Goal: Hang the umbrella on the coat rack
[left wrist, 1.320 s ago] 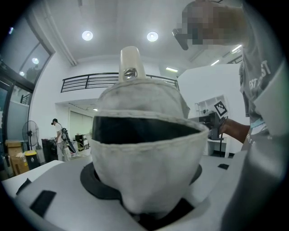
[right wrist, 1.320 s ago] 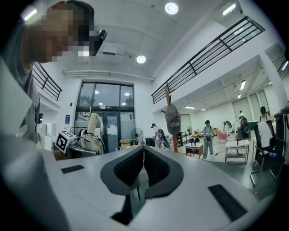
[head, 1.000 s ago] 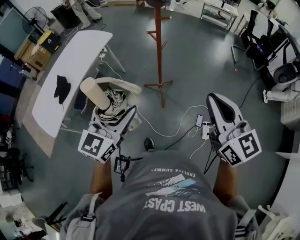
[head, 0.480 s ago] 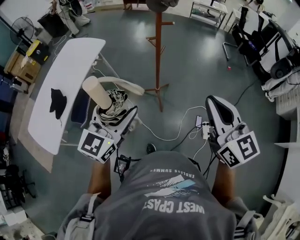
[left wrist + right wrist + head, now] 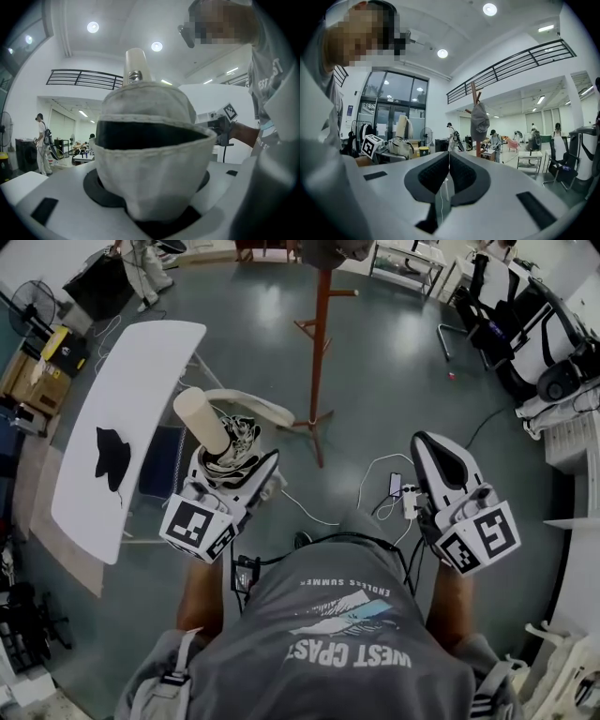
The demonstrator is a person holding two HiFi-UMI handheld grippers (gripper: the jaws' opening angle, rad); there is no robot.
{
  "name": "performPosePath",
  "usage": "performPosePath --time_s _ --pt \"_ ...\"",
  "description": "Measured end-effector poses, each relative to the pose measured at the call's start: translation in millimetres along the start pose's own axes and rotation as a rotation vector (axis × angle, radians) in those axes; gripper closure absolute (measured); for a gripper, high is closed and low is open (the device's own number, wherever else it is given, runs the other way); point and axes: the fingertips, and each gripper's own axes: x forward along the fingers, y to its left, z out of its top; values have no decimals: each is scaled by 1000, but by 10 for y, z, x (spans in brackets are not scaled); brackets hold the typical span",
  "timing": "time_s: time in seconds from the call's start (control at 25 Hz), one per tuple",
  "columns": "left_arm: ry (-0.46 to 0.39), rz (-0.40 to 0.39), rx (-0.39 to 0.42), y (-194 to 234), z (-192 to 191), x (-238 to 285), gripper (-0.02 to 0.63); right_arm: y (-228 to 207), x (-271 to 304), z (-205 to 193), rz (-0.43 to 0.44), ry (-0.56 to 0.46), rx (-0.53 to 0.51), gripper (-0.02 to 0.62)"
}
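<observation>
A folded umbrella (image 5: 228, 441) with a cream handle and patterned fabric stands up out of my left gripper (image 5: 234, 465), which is shut on its bundled cloth. In the left gripper view the umbrella (image 5: 150, 154) fills the space between the jaws and hides most of the room. The brown wooden coat rack (image 5: 319, 343) stands on the floor ahead, between the two grippers, apart from both. A grey cap (image 5: 479, 119) hangs on the coat rack (image 5: 474, 96). My right gripper (image 5: 436, 442) (image 5: 449, 171) is shut with nothing in it, level, to the right of the rack.
A long white table (image 5: 131, 381) with a small black object (image 5: 111, 451) on it lies to the left. A power strip and cables (image 5: 408, 498) trail over the floor near my right gripper. Chairs and equipment (image 5: 525, 334) stand at the far right. People (image 5: 494, 140) stand in the background.
Both grippers have been carried forward toward the coat rack, and the table and floor have slid past in the head view. The hold on the umbrella is unchanged.
</observation>
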Motion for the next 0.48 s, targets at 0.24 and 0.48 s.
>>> performPosePath --time_s 0.24,0.48 --pt "-5 13 1 127 12 85 301 -42 301 13 34 -1 1 568" --pt "5 52 -3 303 -28 156 301 -136 635 72 77 -7 -1 568"
